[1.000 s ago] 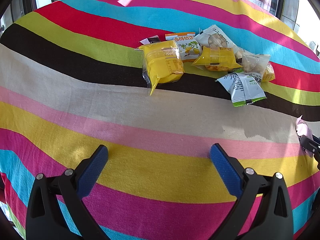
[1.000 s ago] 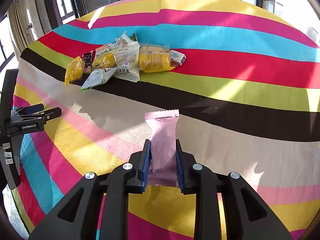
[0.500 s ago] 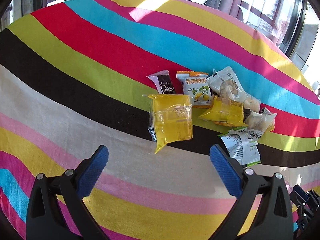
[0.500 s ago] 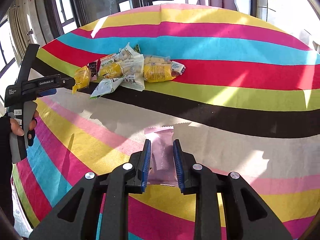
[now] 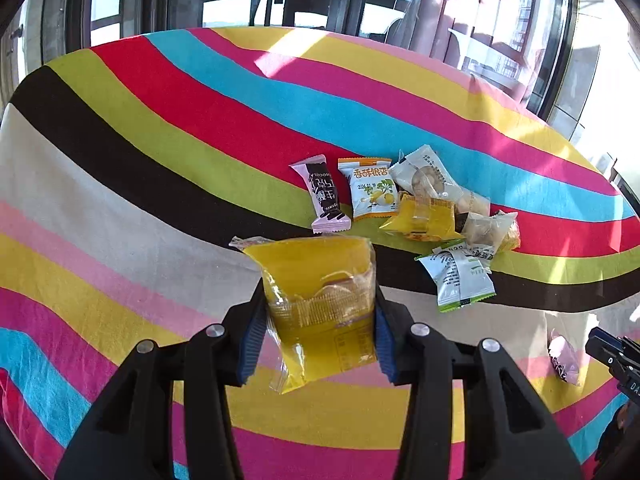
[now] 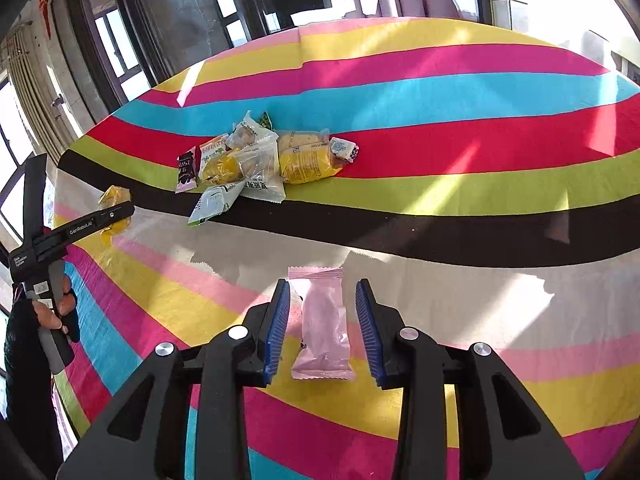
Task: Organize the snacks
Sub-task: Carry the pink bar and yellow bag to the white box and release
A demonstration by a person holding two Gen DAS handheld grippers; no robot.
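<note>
My left gripper (image 5: 318,320) is shut on a yellow snack packet (image 5: 320,300) and holds it above the striped cloth (image 5: 160,160). It also shows in the right wrist view (image 6: 114,210), held by the left gripper (image 6: 96,220). My right gripper (image 6: 323,320) is open, its pads either side of a pink packet (image 6: 323,324) lying on the cloth (image 6: 480,160). The pink packet also shows in the left wrist view (image 5: 564,356). A pile of snack packets (image 5: 420,208) lies further back, also in the right wrist view (image 6: 256,160).
The pile holds a pink-and-black chocolate bar (image 5: 324,196), an orange-white packet (image 5: 372,192), a green-white packet (image 5: 460,276) and clear bags. Windows and dark frames stand beyond the table's far edge. The tip of my right gripper (image 5: 612,356) shows at the right.
My left gripper moved forward to the pile, shut on the yellow packet and lifted it. My right gripper lowered the pink packet onto the cloth and opened.
</note>
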